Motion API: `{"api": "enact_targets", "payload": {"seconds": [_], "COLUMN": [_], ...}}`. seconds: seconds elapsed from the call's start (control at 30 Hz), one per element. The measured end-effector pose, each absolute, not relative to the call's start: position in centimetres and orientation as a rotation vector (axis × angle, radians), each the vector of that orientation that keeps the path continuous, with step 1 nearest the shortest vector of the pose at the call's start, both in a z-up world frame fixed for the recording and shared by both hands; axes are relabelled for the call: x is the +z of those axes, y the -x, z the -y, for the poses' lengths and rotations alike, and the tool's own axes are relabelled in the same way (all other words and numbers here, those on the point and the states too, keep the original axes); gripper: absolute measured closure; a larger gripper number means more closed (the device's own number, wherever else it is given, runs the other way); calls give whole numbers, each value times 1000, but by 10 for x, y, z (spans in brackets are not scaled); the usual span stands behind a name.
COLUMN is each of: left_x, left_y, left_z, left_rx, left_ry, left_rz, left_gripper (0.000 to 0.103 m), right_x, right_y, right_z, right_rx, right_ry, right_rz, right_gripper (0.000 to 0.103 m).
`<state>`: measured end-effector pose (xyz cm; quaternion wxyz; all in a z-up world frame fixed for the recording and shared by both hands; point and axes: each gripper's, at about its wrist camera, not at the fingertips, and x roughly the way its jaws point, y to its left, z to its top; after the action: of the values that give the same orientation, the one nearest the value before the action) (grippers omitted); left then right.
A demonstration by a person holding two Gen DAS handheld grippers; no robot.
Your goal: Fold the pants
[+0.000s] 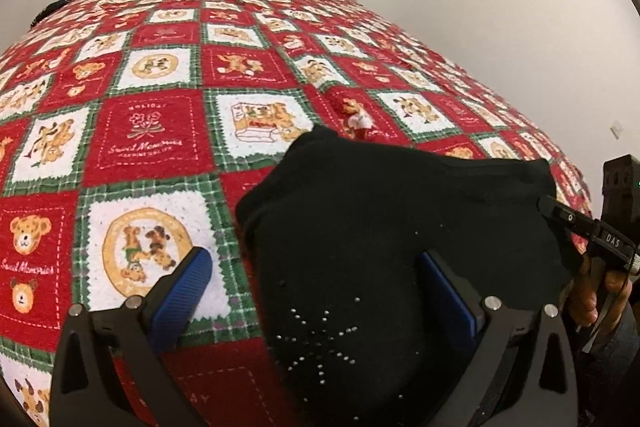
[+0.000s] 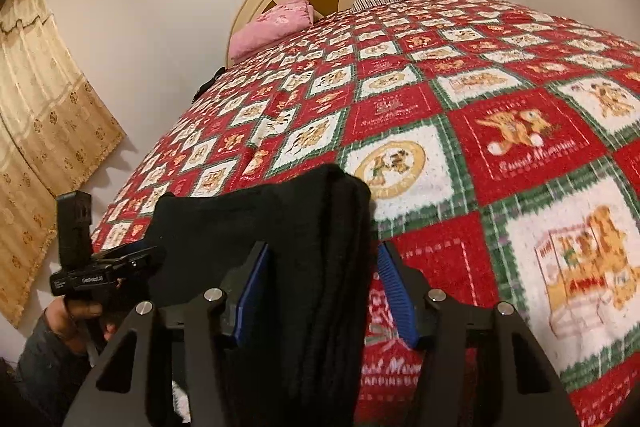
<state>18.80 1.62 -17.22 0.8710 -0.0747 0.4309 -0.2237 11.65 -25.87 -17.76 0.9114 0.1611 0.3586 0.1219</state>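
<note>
Since the pants (image 1: 392,227) already lie in a small, thick black bundle near the front edge of the bed (image 1: 160,131), the folding looks almost done. Stacked layers show along the bundle's edge in the right wrist view, and a star of little shiny studs faces up in the left wrist view.

The left gripper (image 1: 316,291) has its jaws spread wide. One blue pad hangs over the quilt and the other over the black cloth, and neither one squeezes anything. The bundle's left edge sits between them.

The right gripper (image 2: 320,291) has its jaws about half spread, one on each side of the bundle's thick right edge. A gap shows beside the right pad. The left pad is close against the cloth, but I cannot tell if it presses. So I think nothing is pinched yet.

Each view also shows the other gripper at the bundle's far side, held in a hand (image 2: 76,311).

My guess is that this step is either the last fold or a tidy-up of the finished stack. If one more fold is wanted, both sets of jaws need to close on all the layers at once. Then they should lift together and carry that edge over evenly. If only a few layers are caught, the stack may slip open. If it is done, the grippers just need to back away without dragging the cloth.
</note>
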Motion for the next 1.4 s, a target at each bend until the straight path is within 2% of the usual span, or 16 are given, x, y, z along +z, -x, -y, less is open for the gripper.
{"api": "enact_targets", "payload": {"seconds": [0.2,0.27,0.33,0.4,0.47,0.5,0.57,0.67,0.97,1.17,1.4], "left_x": [-171,-170,-170,-170,-169,-170,-171,-169,-148,-118,-110], "left_y": [-187,-184,-184,-186,-186,-185,-185,-181,-159,-140,-128], "left_z": [-9,0,4,0,-9,-13,-19,-19,-39,-72,-125], "left_rx": [-493,-519,-527,-539,-565,-582,-611,-622,-599,-503,-308], "left_ry": [130,88,67,91,150,177,233,254,311,243,192], "left_rz": [-894,-890,-890,-893,-889,-886,-886,-868,-795,-716,-677], "left_gripper": [1,10,12,15,32,38,57,67,82,84,84], "right_x": [-181,-183,-185,-186,-185,-183,-180,-170,-133,-125,-126], "right_y": [-117,-121,-126,-127,-123,-120,-116,-110,-115,-156,-207], "right_z": [260,249,244,250,256,257,253,243,217,175,95], "right_rx": [253,261,270,295,342,356,355,348,412,499,627], "right_ry": [-378,-347,-333,-370,-428,-437,-419,-381,-286,-244,-197], "right_rz": [-738,-731,-732,-727,-721,-716,-708,-686,-663,-689,-725], "right_gripper": [48,51,52,59,71,72,74,75,75,75,75]}}
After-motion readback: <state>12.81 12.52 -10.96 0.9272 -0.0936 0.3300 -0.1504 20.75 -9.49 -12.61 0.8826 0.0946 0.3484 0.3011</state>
